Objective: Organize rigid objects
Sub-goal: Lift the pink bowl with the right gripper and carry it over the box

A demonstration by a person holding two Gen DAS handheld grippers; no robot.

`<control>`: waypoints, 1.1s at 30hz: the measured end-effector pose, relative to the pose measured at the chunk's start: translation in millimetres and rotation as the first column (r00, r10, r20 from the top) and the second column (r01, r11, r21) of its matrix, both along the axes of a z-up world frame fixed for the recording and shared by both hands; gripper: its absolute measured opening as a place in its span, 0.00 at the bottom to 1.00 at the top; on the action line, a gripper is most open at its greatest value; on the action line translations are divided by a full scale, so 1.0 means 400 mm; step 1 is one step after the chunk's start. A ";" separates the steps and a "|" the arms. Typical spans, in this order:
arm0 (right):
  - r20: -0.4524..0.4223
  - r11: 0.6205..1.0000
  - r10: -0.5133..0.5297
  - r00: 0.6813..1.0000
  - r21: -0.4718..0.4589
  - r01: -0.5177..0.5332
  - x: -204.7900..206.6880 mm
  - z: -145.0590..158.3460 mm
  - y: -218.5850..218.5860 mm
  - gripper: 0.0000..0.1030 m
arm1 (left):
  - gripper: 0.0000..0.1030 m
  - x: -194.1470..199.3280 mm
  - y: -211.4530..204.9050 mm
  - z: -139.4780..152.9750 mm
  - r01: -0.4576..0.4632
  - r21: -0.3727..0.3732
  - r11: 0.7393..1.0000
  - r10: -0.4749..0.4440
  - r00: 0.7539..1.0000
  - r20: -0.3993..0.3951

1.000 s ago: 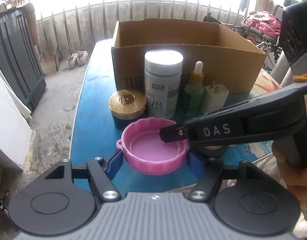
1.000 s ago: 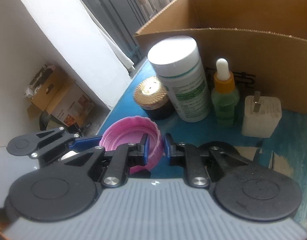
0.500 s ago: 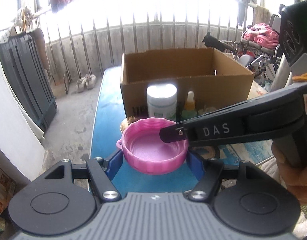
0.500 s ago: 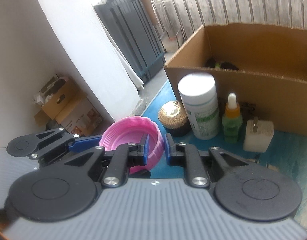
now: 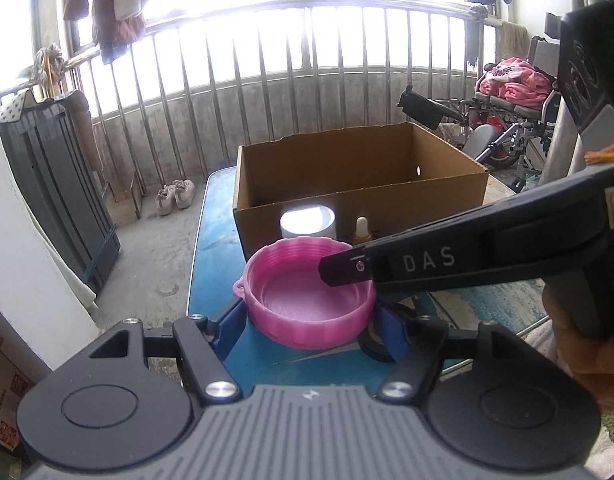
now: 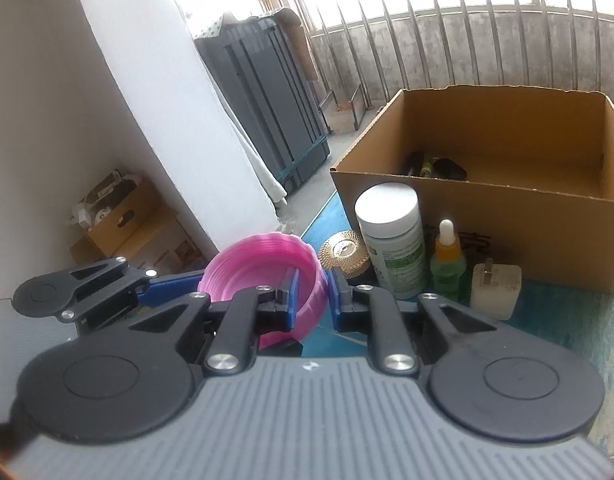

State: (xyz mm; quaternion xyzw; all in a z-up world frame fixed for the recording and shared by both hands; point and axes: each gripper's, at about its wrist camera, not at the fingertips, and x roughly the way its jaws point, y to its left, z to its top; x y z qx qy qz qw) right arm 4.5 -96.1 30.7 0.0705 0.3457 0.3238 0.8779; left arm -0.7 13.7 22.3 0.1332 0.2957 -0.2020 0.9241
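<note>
My left claw [image 5: 309, 322] pinches the pink lid [image 5: 309, 300] across its width, while my right claw [image 6: 312, 294] nips its near wall. The cardboard box [image 6: 507, 216] lies straight ahead, beyond the bottles, so I judge the lid goes forward.

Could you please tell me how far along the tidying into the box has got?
Done: a few dark items lie inside the cardboard box. In hand: both the left gripper and right gripper grip the pink lid. Left: white bottle, dropper bottle, gold-lidded jar, charger plug.

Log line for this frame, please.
left tongs: shut on pink lid | right tongs: pinching lid rim | cardboard box: ahead
</note>
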 end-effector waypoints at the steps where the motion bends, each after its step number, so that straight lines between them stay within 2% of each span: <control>1: 0.000 1.000 -0.002 1.000 0.002 0.002 -0.002 0.000 -0.003 0.15 | 0.69 -0.001 -0.002 0.001 0.001 0.001 1.000 -0.001 1.000 0.001; 15: 0.030 0.999 -0.035 0.999 0.026 0.035 -0.009 0.026 -0.033 0.15 | 0.69 -0.006 -0.026 0.022 0.013 0.010 1.000 -0.013 0.999 0.037; 21: 0.085 0.998 -0.057 0.995 0.043 0.054 0.015 0.070 -0.047 0.15 | 0.69 0.019 -0.049 0.061 0.023 0.011 1.000 -0.024 0.995 0.096; 22: 0.095 0.995 -0.094 0.991 0.047 0.090 0.019 0.078 -0.048 0.15 | 0.69 0.025 -0.053 0.068 0.025 0.011 1.000 -0.026 0.994 0.107; 28: 0.145 0.994 -0.101 0.984 0.047 0.095 0.083 0.134 -0.065 0.15 | 0.69 0.084 -0.089 0.111 0.036 0.018 0.999 -0.038 0.987 0.158; 33: 0.095 0.994 -0.097 0.991 0.056 0.092 0.201 0.160 -0.096 0.15 | 0.69 0.170 -0.130 0.133 0.048 0.038 0.998 -0.053 0.988 0.143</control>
